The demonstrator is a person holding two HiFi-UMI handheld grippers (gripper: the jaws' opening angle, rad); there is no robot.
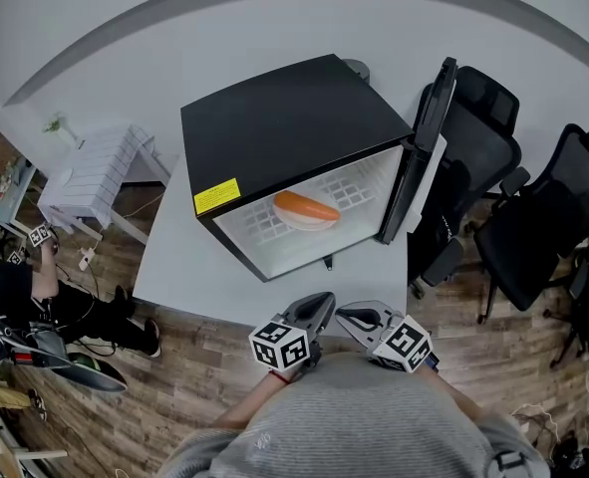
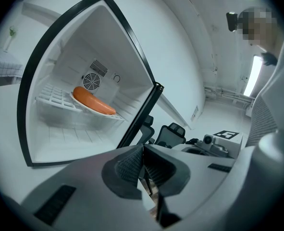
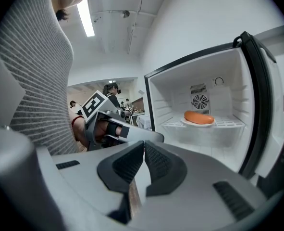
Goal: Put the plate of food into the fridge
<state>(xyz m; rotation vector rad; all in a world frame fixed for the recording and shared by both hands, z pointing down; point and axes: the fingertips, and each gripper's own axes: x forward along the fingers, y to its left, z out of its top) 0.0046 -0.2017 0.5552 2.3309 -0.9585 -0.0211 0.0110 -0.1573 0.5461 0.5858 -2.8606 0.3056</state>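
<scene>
A black mini fridge [image 1: 274, 118] stands on the white table with its door [image 1: 419, 147] swung open to the right. Inside, on the white wire shelf, rests a white plate with an orange sausage [image 1: 307, 208], also seen in the left gripper view [image 2: 94, 101] and the right gripper view [image 3: 199, 118]. My left gripper [image 1: 324, 302] and right gripper [image 1: 346, 314] are held side by side close to my body, in front of the table edge and well back from the fridge. Both are shut with nothing between the jaws.
Two black office chairs [image 1: 478, 147] [image 1: 553, 217] stand right of the fridge door. A white slatted stand [image 1: 95, 172] sits at the left. A person [image 1: 15, 302] sits on the wooden floor at far left. The white table [image 1: 169, 257] extends in front of the fridge.
</scene>
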